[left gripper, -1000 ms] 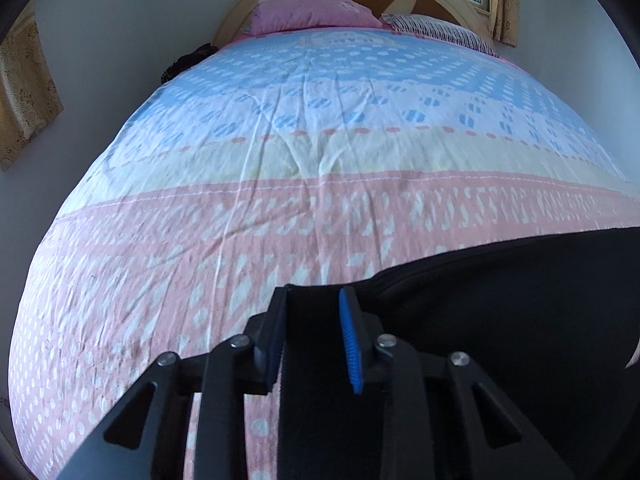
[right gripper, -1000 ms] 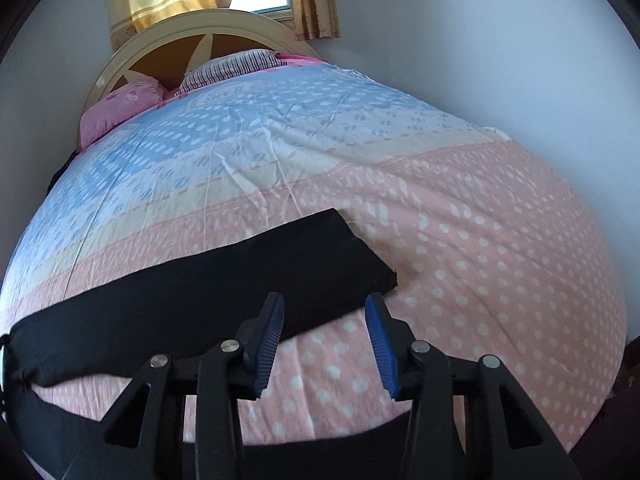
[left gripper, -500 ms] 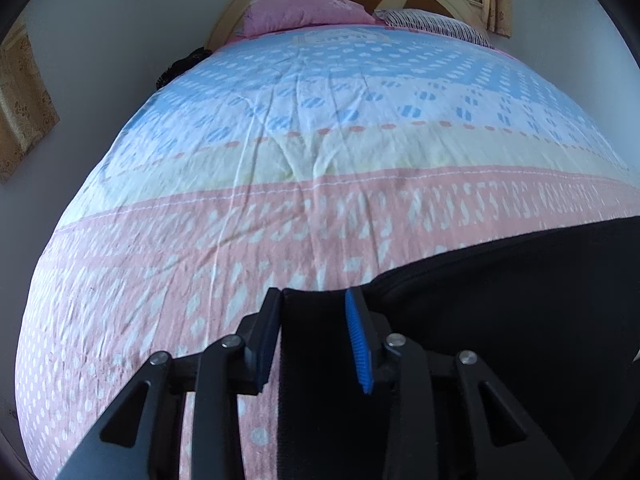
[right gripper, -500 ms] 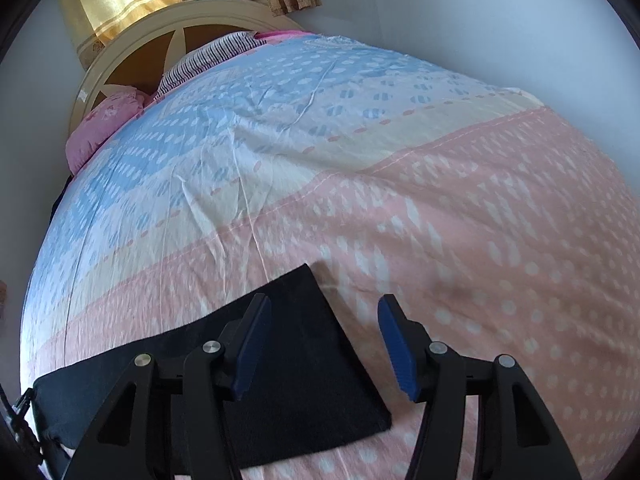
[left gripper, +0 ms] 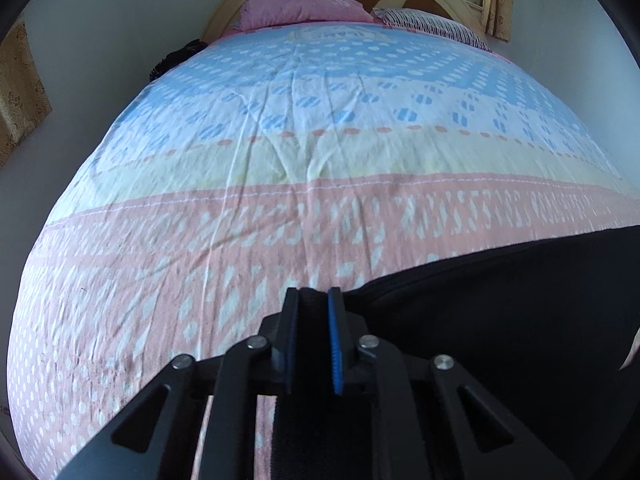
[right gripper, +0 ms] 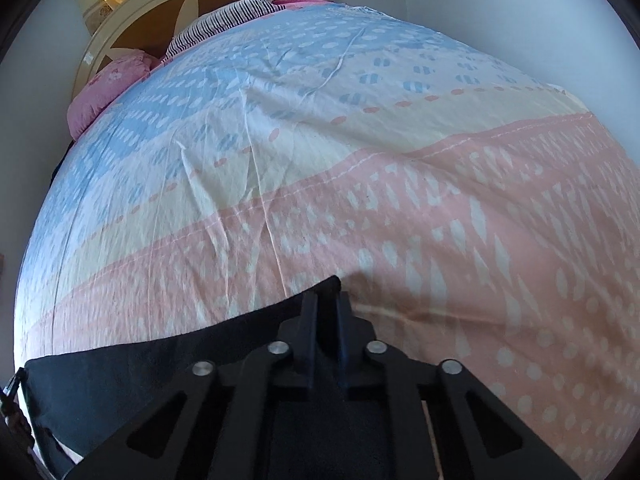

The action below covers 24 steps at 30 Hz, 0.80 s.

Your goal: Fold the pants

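Black pants (left gripper: 500, 312) lie across the pink near band of the bed (left gripper: 320, 152), long axis running side to side. The left hand-held gripper (left gripper: 313, 300) is clamped on one end at bottom centre of its frame; the right hand-held gripper (right gripper: 327, 304) pinches the opposite corner.

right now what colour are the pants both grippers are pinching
Black pants, plain with no pattern, clearest in the left wrist view.
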### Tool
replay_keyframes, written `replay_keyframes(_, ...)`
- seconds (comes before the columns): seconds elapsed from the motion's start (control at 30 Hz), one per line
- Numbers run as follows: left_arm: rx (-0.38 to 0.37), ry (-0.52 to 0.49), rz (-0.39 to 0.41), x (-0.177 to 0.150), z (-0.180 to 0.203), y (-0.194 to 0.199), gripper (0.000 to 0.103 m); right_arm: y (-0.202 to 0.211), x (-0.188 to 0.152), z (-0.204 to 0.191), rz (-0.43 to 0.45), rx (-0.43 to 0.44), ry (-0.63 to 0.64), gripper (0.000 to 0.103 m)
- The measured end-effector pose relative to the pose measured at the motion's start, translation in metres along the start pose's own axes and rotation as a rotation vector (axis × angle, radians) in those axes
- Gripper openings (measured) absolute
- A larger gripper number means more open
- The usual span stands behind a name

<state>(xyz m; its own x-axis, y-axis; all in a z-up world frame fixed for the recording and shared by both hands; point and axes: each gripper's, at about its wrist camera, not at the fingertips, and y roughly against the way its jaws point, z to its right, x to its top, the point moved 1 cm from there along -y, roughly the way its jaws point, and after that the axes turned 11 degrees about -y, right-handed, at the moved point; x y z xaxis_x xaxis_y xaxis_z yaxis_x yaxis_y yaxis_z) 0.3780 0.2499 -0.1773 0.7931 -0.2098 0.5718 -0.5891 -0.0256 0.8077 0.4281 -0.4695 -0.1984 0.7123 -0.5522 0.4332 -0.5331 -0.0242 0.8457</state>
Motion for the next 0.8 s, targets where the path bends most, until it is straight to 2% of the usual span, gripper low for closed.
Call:
replay_keyframes(0.13,0.008,-0.002,0.079,-0.001,0.005,0.02,0.011,0.028,-0.008,0.004,0.067,0.039,-0.008,0.005)
replay_keyframes(0.5,-0.114,0.122,0.299,-0.027,-0.016,0.097,0.011,0.124,-0.062,0.036,0.211,0.199,0.01,0.005)
replay_keyframes(0.7,-0.14,0.153,0.355,-0.055,-0.016,0.125,0.011,0.161,-0.101,0.068,0.258,0.257,-0.024,0.005)
replay_keyframes(0.8,-0.158,0.171,0.372,-0.074,-0.021,0.134,0.011,0.169,-0.119,0.083,0.253,0.252,-0.029,0.005)
